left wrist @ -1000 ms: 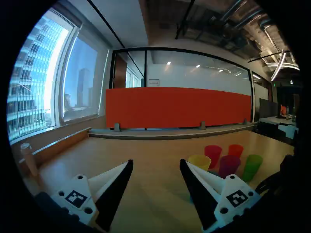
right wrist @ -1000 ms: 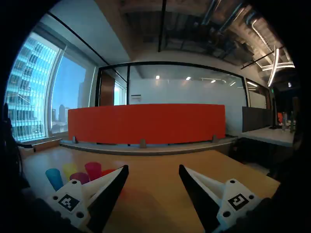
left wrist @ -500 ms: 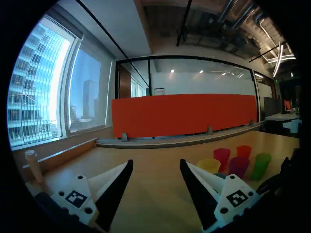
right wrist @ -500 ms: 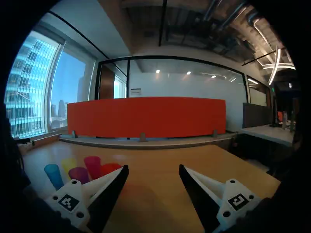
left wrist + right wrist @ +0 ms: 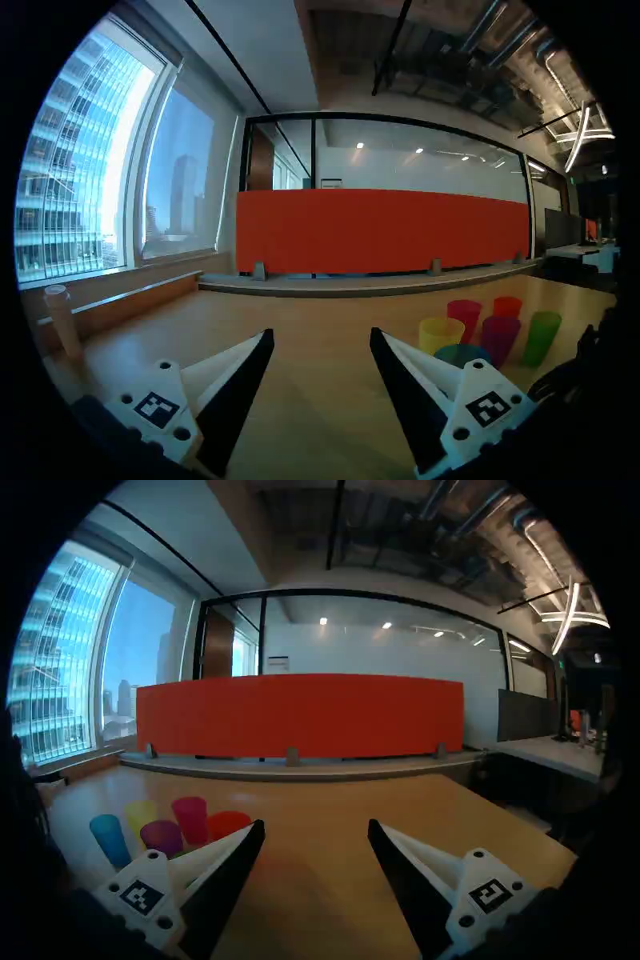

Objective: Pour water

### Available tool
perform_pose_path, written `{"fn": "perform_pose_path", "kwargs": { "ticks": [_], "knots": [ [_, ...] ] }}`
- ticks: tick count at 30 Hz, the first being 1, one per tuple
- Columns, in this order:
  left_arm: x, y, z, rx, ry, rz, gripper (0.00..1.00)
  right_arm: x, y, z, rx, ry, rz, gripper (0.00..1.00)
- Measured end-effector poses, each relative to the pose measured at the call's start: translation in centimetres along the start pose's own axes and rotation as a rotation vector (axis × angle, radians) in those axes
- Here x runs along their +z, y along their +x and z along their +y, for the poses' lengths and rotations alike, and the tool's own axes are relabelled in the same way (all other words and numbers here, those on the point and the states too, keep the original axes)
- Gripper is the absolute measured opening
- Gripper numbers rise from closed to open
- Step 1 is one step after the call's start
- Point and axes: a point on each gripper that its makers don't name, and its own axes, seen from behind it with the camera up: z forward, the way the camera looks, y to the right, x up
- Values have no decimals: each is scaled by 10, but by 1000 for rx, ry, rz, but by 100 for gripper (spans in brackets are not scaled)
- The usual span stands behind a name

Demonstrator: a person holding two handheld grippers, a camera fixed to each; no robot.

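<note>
Several coloured plastic cups stand in a cluster on the wooden table [image 5: 320,336]. In the left gripper view I see a yellow cup [image 5: 441,334], a pink cup [image 5: 464,318], an orange cup [image 5: 507,306], a purple cup [image 5: 500,339], a green cup [image 5: 542,337] and a teal cup [image 5: 462,354], all right of my left gripper [image 5: 322,340], which is open and empty. In the right gripper view a blue cup [image 5: 110,840], yellow cup [image 5: 142,814], pink cup [image 5: 190,818], purple cup [image 5: 162,837] and orange cup [image 5: 226,824] stand left of my open, empty right gripper [image 5: 315,830].
An orange divider panel [image 5: 376,230] runs along the table's far edge. A small brown bottle with a pale cap [image 5: 62,318] stands by the window ledge at the left. Another desk [image 5: 552,760] lies beyond the table's right edge.
Both views have shifted slightly; the cups sit a little higher and farther out from the fingers than a second ago. Both grippers stay open and empty.
</note>
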Motion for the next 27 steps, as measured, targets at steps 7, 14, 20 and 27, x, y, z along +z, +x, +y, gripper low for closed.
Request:
{"fn": "perform_pose_path", "kwargs": {
  "ticks": [7,14,20,27],
  "knots": [
    [2,-5,1,11,4,-2,89,0,2,-4,1,6,3,100],
    [3,-5,4,3,-7,4,89,2,1,-4,3,7,2,100],
    [4,-5,5,2,-11,4,89,2,3,-5,11,9,4,100],
    [4,-5,5,3,-11,2,89,-2,6,-2,13,5,13,100]
  ]
}}
